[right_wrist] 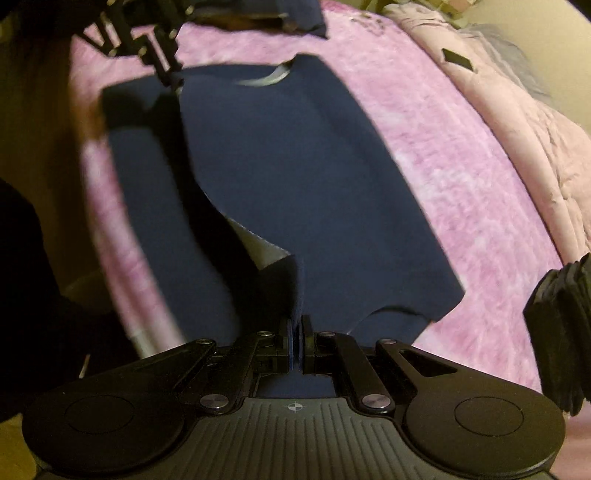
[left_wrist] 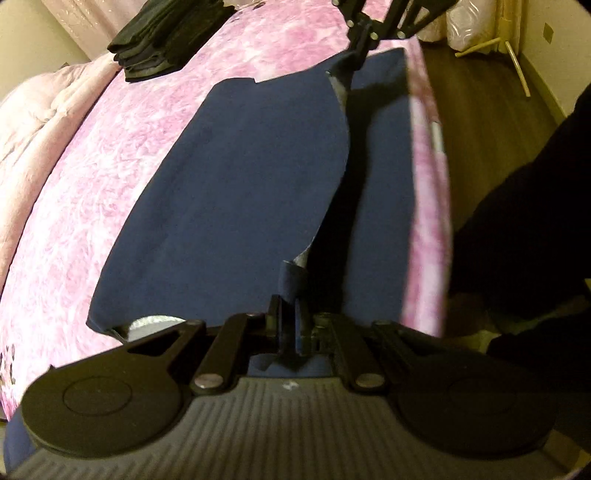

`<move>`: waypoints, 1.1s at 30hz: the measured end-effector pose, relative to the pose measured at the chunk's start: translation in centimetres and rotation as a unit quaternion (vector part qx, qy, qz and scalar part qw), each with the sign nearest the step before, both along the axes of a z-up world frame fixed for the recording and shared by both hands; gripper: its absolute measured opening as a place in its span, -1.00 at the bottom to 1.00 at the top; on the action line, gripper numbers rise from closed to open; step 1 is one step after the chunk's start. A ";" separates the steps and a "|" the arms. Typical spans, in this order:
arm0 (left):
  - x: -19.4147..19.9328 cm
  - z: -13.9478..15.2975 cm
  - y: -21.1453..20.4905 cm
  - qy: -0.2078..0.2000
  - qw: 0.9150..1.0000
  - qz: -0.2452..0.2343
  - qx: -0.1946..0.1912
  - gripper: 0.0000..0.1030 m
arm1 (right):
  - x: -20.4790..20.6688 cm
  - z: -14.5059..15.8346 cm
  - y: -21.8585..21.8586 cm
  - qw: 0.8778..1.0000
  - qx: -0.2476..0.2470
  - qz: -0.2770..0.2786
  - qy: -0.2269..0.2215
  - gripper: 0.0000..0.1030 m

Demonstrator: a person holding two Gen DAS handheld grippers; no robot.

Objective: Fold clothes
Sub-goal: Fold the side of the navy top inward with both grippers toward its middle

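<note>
A navy blue shirt [left_wrist: 236, 192] lies spread on a pink bedspread [left_wrist: 110, 155], one side lifted and folded over the rest. My left gripper [left_wrist: 290, 325] is shut on the lifted edge near the collar end. My right gripper [right_wrist: 295, 332] is shut on the same edge near the hem. Each wrist view shows the other gripper at the top: the right gripper [left_wrist: 364, 40] and the left gripper [right_wrist: 168, 74], both pinching navy fabric. The shirt [right_wrist: 295, 166] shows a pale collar lining at its far end. Both views are blurred by motion.
A stack of folded dark clothes [left_wrist: 166, 33] sits on the bed beyond the shirt, and the same stack [right_wrist: 557, 332] shows at the right edge. A pale pink quilt [left_wrist: 40, 122] lies along the far side. Wooden floor [left_wrist: 480, 122] borders the bed; a person's dark sleeve [left_wrist: 535, 229] hangs there.
</note>
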State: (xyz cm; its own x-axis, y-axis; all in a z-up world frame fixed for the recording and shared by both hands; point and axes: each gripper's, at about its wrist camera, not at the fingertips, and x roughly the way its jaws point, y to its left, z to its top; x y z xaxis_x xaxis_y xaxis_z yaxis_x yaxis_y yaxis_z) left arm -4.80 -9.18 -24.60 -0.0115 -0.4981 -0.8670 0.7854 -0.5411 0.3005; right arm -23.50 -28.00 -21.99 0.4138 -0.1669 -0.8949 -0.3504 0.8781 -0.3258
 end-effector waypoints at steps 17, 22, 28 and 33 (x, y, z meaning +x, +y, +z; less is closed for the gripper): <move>-1.9 -3.3 3.2 -0.081 0.997 0.013 -0.011 -0.49 | -2.0 -4.3 2.7 1.000 -0.027 -0.014 0.003 -0.34; -2.7 -4.5 3.1 -0.109 0.993 -0.031 -0.024 -0.35 | -2.8 -3.7 3.0 1.000 -0.016 -0.015 -0.003 0.59; -2.4 -5.7 2.3 -0.117 0.991 -0.064 -0.014 -0.46 | -2.8 -4.1 3.2 1.000 -0.022 -0.011 -0.014 0.22; -2.2 -6.1 1.8 -0.115 0.991 -0.075 -0.003 -0.60 | -2.1 -4.8 3.1 0.999 -0.030 0.010 -0.016 0.11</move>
